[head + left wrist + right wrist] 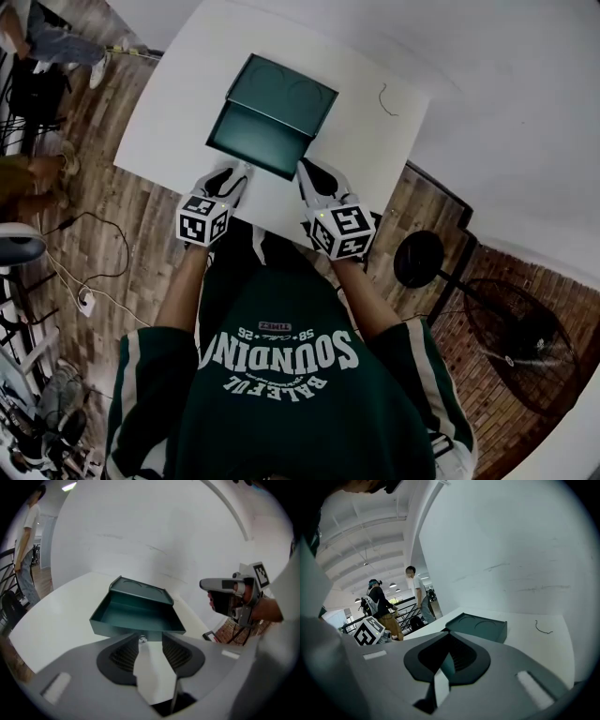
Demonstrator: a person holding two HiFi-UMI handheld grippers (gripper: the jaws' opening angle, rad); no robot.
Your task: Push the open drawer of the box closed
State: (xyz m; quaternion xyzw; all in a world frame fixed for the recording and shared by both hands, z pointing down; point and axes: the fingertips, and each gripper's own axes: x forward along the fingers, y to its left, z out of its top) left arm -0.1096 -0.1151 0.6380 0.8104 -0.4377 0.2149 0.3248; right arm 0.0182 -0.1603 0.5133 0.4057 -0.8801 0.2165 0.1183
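A dark green box [286,94] stands on the white table [178,103], its drawer [255,141] pulled out toward me. My left gripper [234,174] sits at the drawer's front left corner. In the left gripper view its jaws [150,635] stand open with bare table between them, just short of the drawer front [136,627] and its small knob [142,640]. My right gripper [307,170] is at the drawer's front right corner. In its own view the fingertips [450,637] meet, with nothing held, and the box [480,626] lies beyond them.
A thin dark squiggle [384,98] lies on the table right of the box. A floor fan [525,342] and a round black stand [419,258] are on the wooden floor to the right. Cables [84,272] and people [56,42] are at the left.
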